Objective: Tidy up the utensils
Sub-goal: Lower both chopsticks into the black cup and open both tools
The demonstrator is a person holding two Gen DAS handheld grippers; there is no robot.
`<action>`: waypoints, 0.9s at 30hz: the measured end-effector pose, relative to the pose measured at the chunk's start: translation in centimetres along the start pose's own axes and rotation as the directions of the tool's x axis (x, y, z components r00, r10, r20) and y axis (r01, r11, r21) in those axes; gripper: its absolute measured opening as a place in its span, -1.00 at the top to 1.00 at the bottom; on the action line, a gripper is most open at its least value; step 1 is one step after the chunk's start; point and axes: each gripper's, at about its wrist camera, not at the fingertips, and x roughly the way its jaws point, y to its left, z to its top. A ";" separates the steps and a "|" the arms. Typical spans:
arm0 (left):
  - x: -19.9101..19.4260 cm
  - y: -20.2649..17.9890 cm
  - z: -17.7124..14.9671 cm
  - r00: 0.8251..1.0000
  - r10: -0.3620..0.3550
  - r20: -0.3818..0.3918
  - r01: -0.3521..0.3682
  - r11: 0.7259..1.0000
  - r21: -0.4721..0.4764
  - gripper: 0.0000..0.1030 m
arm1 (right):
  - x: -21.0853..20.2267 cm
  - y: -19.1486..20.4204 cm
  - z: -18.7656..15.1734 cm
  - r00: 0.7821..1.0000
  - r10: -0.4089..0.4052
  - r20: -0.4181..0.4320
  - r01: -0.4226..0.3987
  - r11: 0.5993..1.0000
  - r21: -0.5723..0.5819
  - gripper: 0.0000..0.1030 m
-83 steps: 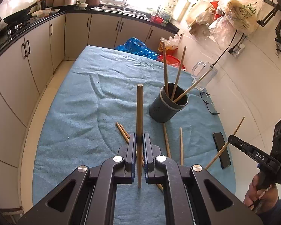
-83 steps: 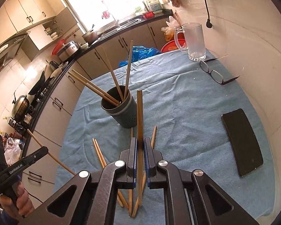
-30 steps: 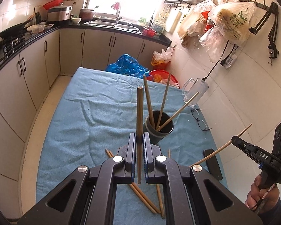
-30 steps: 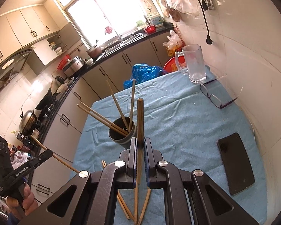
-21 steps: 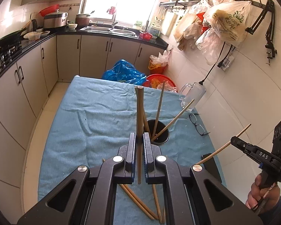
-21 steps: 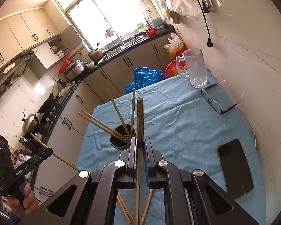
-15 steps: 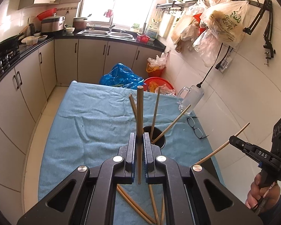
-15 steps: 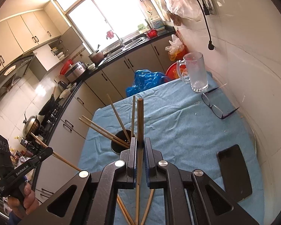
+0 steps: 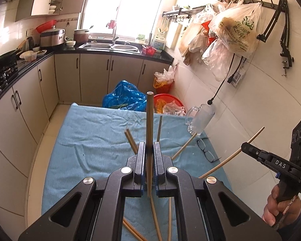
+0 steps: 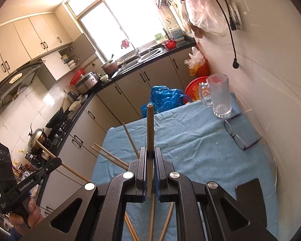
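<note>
My left gripper point(image 9: 149, 150) is shut on a wooden chopstick point(image 9: 149, 124) held upright, high above the blue cloth table point(image 9: 94, 136). My right gripper point(image 10: 149, 152) is shut on another upright chopstick point(image 10: 150, 128). The dark holder cup is hidden behind the jaws in both views; only its chopsticks stick out, as in the left wrist view point(image 9: 130, 140) and the right wrist view point(image 10: 108, 154). Loose chopsticks point(image 9: 156, 221) lie on the cloth below; they also show in the right wrist view point(image 10: 152, 219). The right gripper shows in the left wrist view point(image 9: 250, 150), the left gripper in the right wrist view point(image 10: 50, 165).
A glass mug point(image 10: 219, 96), glasses point(image 10: 238, 138) and a black phone point(image 10: 249, 198) sit on the table's right side by the wall. Counters and cabinets point(image 9: 20, 104) run along the left. A blue bag point(image 9: 124, 98) and red basin point(image 9: 164, 102) lie beyond the far edge.
Both grippers have risen and tilted up with their chopsticks. The holder cup has slipped out of sight behind the jaws. The grips have not changed.
</note>
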 end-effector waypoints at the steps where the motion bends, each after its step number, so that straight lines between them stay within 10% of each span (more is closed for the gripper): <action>1: 0.1 0.0 0.2 1.000 0.001 0.004 -0.001 1.000 0.000 0.88 | 0.2 0.2 0.3 1.000 0.004 0.001 -0.004 1.000 -0.004 0.86; 27: 6.5 0.6 0.9 0.998 0.060 -0.020 -0.061 0.997 -0.053 0.88 | 7.5 1.9 2.4 0.999 -0.018 -0.051 0.016 0.999 -0.038 0.86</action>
